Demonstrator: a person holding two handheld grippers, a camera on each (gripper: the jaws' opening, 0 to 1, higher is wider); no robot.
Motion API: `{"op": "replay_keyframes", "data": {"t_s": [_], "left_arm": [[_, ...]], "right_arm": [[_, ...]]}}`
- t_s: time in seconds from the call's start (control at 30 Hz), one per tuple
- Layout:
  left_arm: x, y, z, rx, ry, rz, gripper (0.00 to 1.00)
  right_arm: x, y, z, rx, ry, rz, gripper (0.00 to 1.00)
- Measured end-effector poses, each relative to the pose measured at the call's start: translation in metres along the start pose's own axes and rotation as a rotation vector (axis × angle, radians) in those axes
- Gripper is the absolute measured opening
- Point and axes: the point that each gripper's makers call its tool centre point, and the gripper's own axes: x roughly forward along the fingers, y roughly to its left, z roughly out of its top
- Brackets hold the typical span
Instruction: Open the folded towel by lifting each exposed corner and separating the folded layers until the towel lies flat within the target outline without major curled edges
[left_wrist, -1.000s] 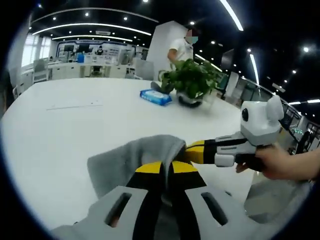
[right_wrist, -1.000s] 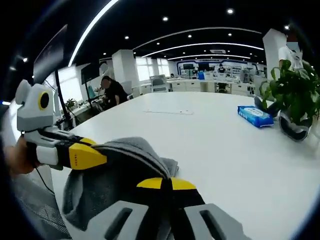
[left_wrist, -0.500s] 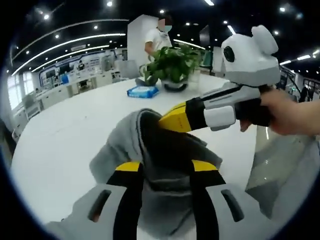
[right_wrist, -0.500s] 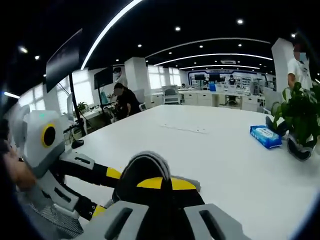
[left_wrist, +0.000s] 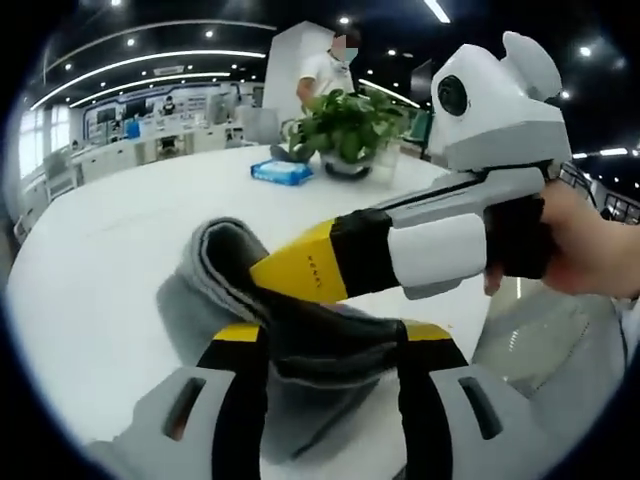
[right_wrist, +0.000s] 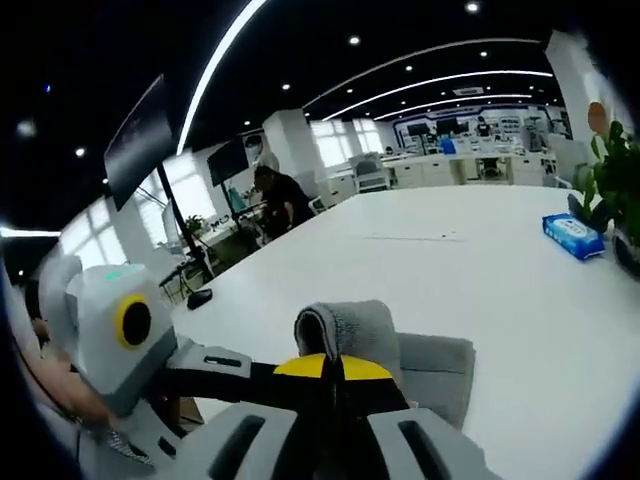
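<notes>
The grey towel (left_wrist: 215, 265) lies bunched on the white table (left_wrist: 90, 240), with one thick folded edge lifted. In the left gripper view my right gripper (left_wrist: 290, 280) comes in from the right, held by a hand (left_wrist: 590, 250), its yellow jaws shut on that fold. My left gripper (left_wrist: 335, 340) stands open, jaws wide apart, with dark towel cloth lying between them. In the right gripper view the right gripper (right_wrist: 335, 368) is shut on the rolled towel (right_wrist: 350, 325) edge, and the left gripper's body (right_wrist: 200, 370) lies low at the left.
A potted plant (left_wrist: 345, 125) and a blue wipes packet (left_wrist: 280, 172) stand at the table's far side, with a person (left_wrist: 335, 65) behind them. The packet (right_wrist: 573, 233) sits far right in the right gripper view. A dark-clothed person (right_wrist: 282, 198) sits beyond the table's far left edge.
My left gripper's jaws were shut on the towel a second ago and now stand apart. The right gripper has kept its hold and drawn the fold up and closer to the left gripper.
</notes>
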Motion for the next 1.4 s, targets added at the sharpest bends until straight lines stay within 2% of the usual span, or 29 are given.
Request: {"op": "replay_keyframes", "data": {"t_s": [0.17, 0.27, 0.37, 0.43, 0.53, 0.6, 0.73, 0.8, 0.87, 0.9, 0.93, 1.07, 1.1, 1.13, 1.17, 1.3, 1.37, 1.4], "left_arm": [[-0.001, 0.004, 0.003, -0.014, -0.021, 0.024, 0.48], [-0.006, 0.02, 0.007, -0.063, -0.043, 0.08, 0.34], [-0.008, 0.027, 0.011, -0.135, -0.073, 0.089, 0.26], [-0.01, 0.031, 0.011, -0.17, -0.083, 0.095, 0.22], [-0.013, 0.038, 0.009, -0.174, -0.077, 0.117, 0.1], [-0.015, 0.041, 0.009, -0.198, -0.082, 0.116, 0.07], [-0.019, 0.048, 0.008, -0.194, -0.068, 0.125, 0.06], [-0.024, 0.051, 0.01, -0.199, -0.067, 0.128, 0.06], [-0.027, 0.055, 0.011, -0.201, -0.064, 0.133, 0.05], [-0.029, 0.056, 0.012, -0.199, -0.064, 0.135, 0.05], [-0.031, 0.06, 0.012, -0.198, -0.058, 0.143, 0.05], [-0.038, 0.071, 0.012, -0.204, -0.057, 0.167, 0.05], [-0.039, 0.072, 0.011, -0.207, -0.055, 0.168, 0.05], [-0.04, 0.072, 0.011, -0.207, -0.053, 0.167, 0.05], [-0.041, 0.072, 0.011, -0.205, -0.05, 0.167, 0.05], [-0.046, 0.074, 0.011, -0.204, -0.042, 0.166, 0.05], [-0.049, 0.076, 0.012, -0.2, -0.04, 0.171, 0.05], [-0.05, 0.077, 0.011, -0.198, -0.038, 0.174, 0.05]], "right_arm": [[0.003, 0.009, -0.001, 0.072, 0.004, 0.036, 0.0], [0.004, 0.011, 0.001, 0.145, -0.015, 0.067, 0.0], [0.004, 0.012, 0.005, 0.217, -0.038, 0.091, 0.0], [0.004, 0.012, 0.006, 0.22, -0.04, 0.096, 0.0], [0.005, 0.015, 0.007, 0.222, -0.049, 0.104, 0.0], [0.005, 0.015, 0.008, 0.232, -0.063, 0.112, 0.0], [0.001, 0.009, 0.013, 0.124, -0.081, 0.101, 0.06], [-0.007, 0.003, 0.021, 0.094, -0.117, 0.092, 0.09], [-0.014, -0.011, 0.023, 0.071, -0.133, 0.048, 0.1], [-0.016, -0.02, 0.022, 0.038, -0.129, 0.011, 0.07], [-0.019, -0.037, 0.014, -0.017, -0.088, -0.056, 0.02], [-0.016, -0.063, -0.012, -0.067, 0.011, -0.137, 0.0], [-0.011, -0.072, -0.03, -0.104, 0.103, -0.17, 0.0], [-0.009, -0.075, -0.035, -0.124, 0.122, -0.178, 0.0], [-0.002, -0.079, -0.049, -0.189, 0.175, -0.188, 0.0], [0.02, -0.065, -0.082, -0.283, 0.272, -0.132, 0.0], [0.033, -0.051, -0.101, -0.393, 0.324, -0.075, 0.0], [0.036, -0.05, -0.102, -0.424, 0.324, -0.084, 0.0]]}}
